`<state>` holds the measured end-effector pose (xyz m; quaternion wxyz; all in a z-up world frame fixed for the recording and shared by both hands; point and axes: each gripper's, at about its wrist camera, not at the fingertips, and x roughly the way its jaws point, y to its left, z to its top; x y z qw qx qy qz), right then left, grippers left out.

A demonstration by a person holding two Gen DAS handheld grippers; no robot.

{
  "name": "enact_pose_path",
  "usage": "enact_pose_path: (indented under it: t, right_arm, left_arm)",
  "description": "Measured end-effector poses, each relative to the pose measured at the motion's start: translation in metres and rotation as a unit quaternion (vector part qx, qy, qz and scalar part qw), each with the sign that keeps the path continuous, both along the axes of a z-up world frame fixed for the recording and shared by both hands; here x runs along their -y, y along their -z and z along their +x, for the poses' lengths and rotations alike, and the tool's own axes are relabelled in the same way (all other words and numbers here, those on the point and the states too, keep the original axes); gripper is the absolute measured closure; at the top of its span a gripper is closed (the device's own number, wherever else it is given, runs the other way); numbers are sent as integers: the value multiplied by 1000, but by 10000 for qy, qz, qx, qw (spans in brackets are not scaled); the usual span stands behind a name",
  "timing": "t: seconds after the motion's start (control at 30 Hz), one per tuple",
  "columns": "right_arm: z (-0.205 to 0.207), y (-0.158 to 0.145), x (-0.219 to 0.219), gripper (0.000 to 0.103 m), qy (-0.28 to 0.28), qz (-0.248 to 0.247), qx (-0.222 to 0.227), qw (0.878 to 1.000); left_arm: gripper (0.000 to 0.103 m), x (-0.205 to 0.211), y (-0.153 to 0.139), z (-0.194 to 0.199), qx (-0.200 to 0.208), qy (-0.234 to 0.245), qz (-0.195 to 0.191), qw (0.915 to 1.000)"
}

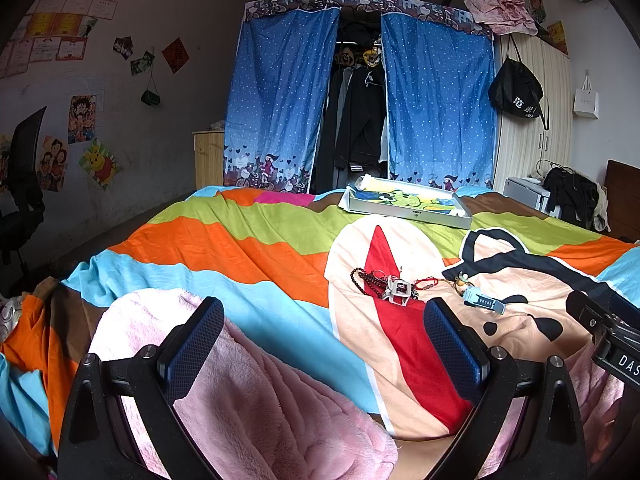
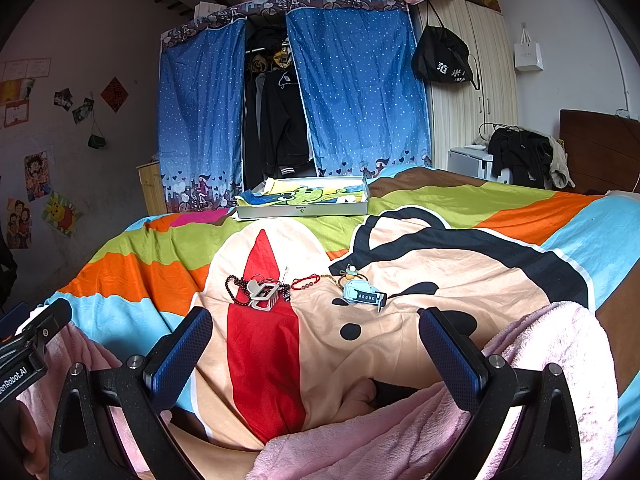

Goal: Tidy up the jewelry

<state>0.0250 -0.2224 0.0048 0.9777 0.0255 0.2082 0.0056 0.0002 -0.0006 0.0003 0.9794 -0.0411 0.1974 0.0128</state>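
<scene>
While both the left gripper (image 1: 324,336) and right gripper (image 2: 316,344) hover spread and empty, the tangled dark-bead and red-cord bracelets (image 2: 260,288) and pale-blue plastic watch (image 2: 362,294) lie unsorted just beyond the jaws, the shallow white cardboard tray (image 2: 302,210) farther ahead apparently holding no jewelry.

1. Left tongs (image 1: 324,322): two black angular arms, each tipped with a blue pad (image 1: 450,344) of fine dotted texture.
2. Round silver screws sit at the arm joints, with triangular cut-outs in the black frames below.
3. Right tongs (image 2: 316,334): same build, black arms, blue textured pads (image 2: 444,354), silver screws.
4. Black body carries white lettering; "DAS" and "enRobot.AI" are the readable parts.
5. Person wears fluffy pink sleeves (image 2: 560,344).
</scene>
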Motion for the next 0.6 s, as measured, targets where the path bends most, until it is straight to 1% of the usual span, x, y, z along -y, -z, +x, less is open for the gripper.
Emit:
enact_pose_path:
  t: [0.47, 0.6]
  right_arm:
    - [2, 1, 1, 0, -9, 14, -14, 10000]
    - [8, 1, 0, 0, 3, 64, -127, 9999]
  left_arm:
    - [5, -1, 3, 0, -22, -1, 7, 10000]
    - [5, -2, 7, 7, -117, 21, 10, 9999]
